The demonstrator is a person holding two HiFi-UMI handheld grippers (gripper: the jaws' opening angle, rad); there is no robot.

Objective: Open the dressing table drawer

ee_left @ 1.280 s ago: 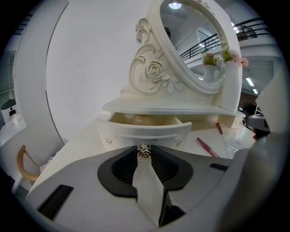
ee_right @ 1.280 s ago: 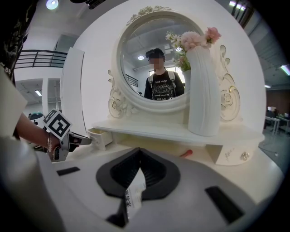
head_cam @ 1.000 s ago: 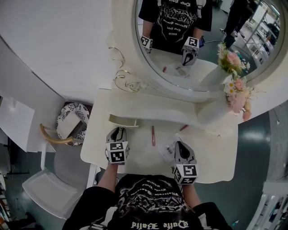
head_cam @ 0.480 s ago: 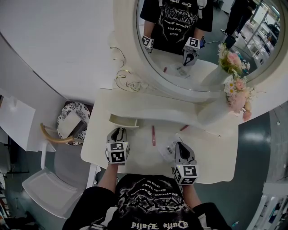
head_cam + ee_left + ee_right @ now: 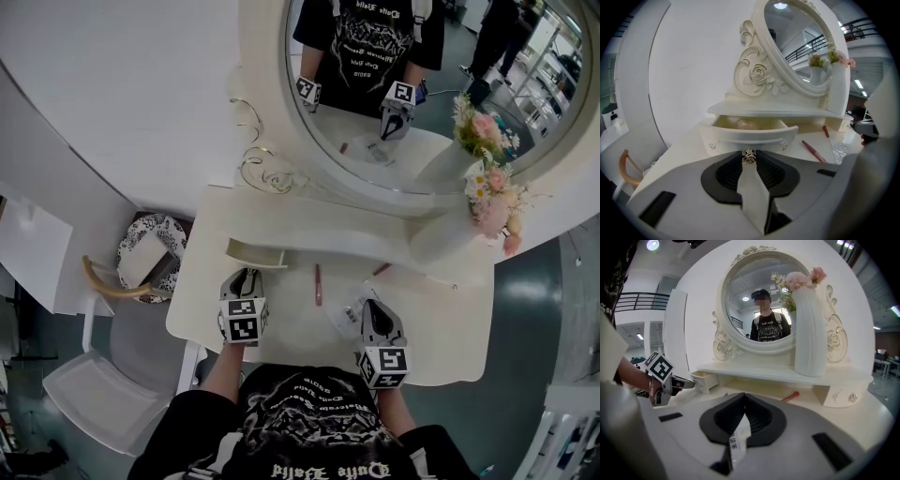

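Dressing table (image 5: 441,323) white with carved scrollwork; drawer (image 5: 255,251) at left end under raised shelf, pulled partway out, curved front, inside showing, something pale and round in it. Oval mirror (image 5: 422,84) above and to right of drawer, reflecting person in black printed shirt and both grippers. White ribbed vase (image 5: 439,236) on shelf well right of drawer, pink and white flowers (image 5: 492,197) in it. Patterned basket (image 5: 150,255) on floor left of drawer, past table edge. Left gripper (image 5: 247,275) straight in front of drawer, jaws narrow, pinched on small metal drawer knob (image 5: 749,157) at middle of drawer front. Right gripper (image 5: 368,305) well right of drawer, low over tabletop, tips together. White printed strip (image 5: 736,441) in gap behind those tips; gripped or just lying underneath, cannot tell. Closed little drawer (image 5: 836,394) at far right end of shelf, well apart from open drawer, own knob on front. Clear plastic packet (image 5: 347,309) right of drawer, just beside right gripper tips. Red pen (image 5: 318,283) flat on tabletop between drawer and packet, lying front to back. Short red stick (image 5: 382,268) farther right of drawer, near foot of shelf.
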